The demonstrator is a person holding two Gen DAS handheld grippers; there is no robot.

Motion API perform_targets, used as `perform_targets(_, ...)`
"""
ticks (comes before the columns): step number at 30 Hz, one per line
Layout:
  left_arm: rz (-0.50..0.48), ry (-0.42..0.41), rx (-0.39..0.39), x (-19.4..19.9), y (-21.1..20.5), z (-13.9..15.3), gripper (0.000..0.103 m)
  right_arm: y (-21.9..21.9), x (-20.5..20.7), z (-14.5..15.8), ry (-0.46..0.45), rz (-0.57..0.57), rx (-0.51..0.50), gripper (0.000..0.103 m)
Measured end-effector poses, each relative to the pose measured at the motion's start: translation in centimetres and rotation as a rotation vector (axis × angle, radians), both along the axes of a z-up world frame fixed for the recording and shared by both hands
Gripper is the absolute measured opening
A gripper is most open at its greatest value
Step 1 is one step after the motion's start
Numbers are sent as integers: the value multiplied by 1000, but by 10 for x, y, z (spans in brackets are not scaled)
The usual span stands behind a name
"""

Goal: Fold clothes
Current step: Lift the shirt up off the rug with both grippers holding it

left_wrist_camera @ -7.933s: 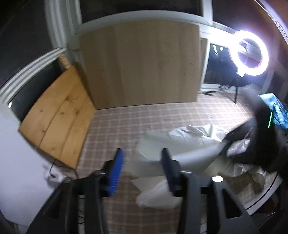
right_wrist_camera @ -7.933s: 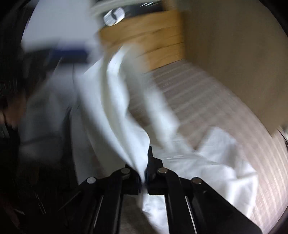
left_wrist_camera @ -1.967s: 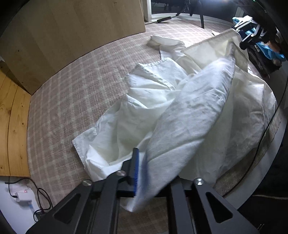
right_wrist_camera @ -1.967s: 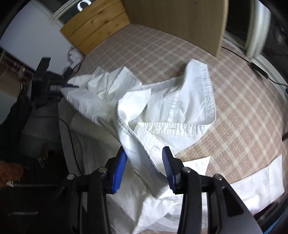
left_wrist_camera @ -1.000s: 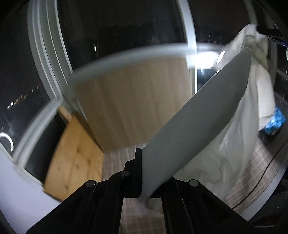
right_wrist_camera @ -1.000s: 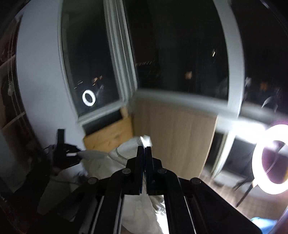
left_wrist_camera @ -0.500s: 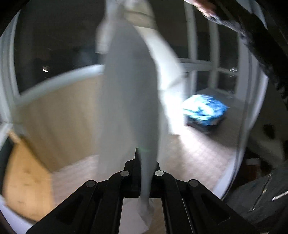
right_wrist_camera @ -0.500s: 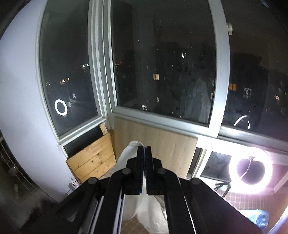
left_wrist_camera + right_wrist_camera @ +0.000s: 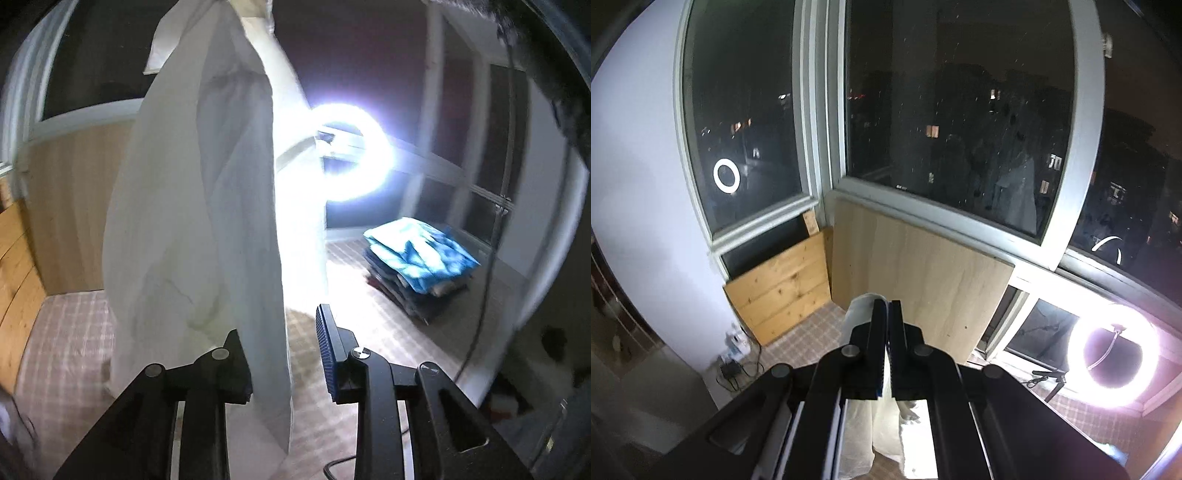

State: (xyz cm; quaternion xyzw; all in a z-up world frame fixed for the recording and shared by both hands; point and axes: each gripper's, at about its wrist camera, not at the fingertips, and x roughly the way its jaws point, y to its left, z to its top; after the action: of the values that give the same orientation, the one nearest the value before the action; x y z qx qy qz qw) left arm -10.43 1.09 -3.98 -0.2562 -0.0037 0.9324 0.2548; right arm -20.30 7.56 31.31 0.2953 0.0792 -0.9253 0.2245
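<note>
Right claw (image 9: 889,306) pinched tight on the top of the white shirt (image 9: 192,206), held up high in front of the dark window (image 9: 956,110). Shirt hung down long, draped between the spread fingers of the left claw (image 9: 280,332), cloth brushing the left finger (image 9: 236,354) but apparently not gripped. Blue pad (image 9: 327,343) stood clear off to the side. Ring light (image 9: 351,155) blazed behind the cloth. Stack of folded clothes (image 9: 417,258) sat on the checked floor (image 9: 66,332) over by the far glass.
</note>
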Motion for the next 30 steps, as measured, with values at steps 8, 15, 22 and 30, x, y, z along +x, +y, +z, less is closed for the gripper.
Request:
perform_targets(8,306,69,-94,-25,96,-24,60,20,7,-4,0,121,-2,1)
perform_targets(15,444,2,-49,-95,130,-50,58,40,11,-7,-14,156,-17,1)
perform_targets(22,234,-90,63,-71,82,-15,1,93,-3,-3,32,76,-41,1)
perform_targets(30,253,60,-136,-11,-30,120,1,176,16,55,147,21,-224,1)
